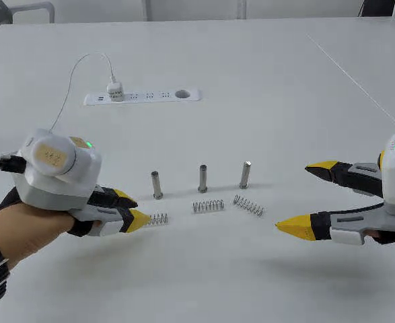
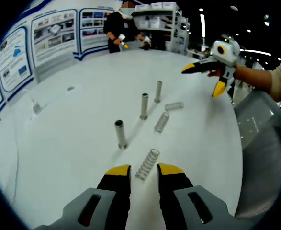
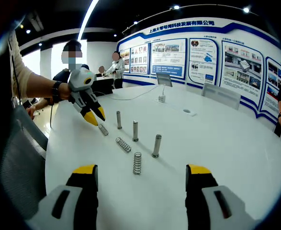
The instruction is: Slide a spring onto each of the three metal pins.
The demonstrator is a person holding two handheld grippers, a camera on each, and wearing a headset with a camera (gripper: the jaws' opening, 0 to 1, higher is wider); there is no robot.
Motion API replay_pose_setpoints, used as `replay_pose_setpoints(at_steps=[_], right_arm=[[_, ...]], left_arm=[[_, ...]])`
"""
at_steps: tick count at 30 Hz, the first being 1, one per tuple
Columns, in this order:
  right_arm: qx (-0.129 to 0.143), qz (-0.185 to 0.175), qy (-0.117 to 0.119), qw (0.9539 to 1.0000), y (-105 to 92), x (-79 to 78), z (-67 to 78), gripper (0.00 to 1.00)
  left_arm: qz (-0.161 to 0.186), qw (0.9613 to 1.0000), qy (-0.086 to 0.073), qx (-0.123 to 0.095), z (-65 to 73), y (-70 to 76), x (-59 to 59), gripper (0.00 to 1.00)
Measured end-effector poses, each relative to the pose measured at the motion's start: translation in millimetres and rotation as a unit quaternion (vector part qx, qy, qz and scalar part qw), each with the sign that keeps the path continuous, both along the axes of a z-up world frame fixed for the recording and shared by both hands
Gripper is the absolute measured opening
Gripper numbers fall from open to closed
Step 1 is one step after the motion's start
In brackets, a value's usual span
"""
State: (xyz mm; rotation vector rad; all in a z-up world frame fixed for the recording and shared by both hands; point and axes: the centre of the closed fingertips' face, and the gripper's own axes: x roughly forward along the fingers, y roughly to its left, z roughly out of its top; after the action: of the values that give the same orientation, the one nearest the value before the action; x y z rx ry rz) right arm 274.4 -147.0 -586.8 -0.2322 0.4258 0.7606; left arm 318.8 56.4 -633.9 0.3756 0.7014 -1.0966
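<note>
Three metal pins stand upright in a row on the white table: left pin [image 1: 157, 185], middle pin [image 1: 202, 178], right pin [image 1: 245, 174]. In front of each lies a loose spring: left spring [image 1: 159, 219], middle spring [image 1: 208, 206], right spring [image 1: 248, 205]. My left gripper [image 1: 134, 208] is low at the left spring. In the left gripper view the left gripper [image 2: 145, 170] is narrowly open, and that spring's [image 2: 147, 164] near end lies between the yellow tips without being pinched. My right gripper [image 1: 295, 198] hovers to the right of the springs, wide open and holding nothing.
A white power strip [image 1: 143, 96] with a plugged charger and cable lies farther back on the table. A grey mesh chair [image 2: 260, 124] stands by the table edge. People stand at the far end of the room.
</note>
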Motion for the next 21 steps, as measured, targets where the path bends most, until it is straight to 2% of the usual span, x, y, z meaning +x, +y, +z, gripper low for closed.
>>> replay_pose_setpoints(at_steps=[14,21], right_arm=[[0.000,-0.001,0.001,1.0000,-0.1,0.2,-0.6,0.76],[0.000,-0.002,0.002,1.0000,-0.3,-0.1,-0.8,0.76]], left_arm=[[-0.044,0.9990,-0.001,0.007,-13.6,-1.1,-2.6,0.22],[-0.054,0.9985,-0.005,0.004,-13.8,-3.4,-4.0,0.19]])
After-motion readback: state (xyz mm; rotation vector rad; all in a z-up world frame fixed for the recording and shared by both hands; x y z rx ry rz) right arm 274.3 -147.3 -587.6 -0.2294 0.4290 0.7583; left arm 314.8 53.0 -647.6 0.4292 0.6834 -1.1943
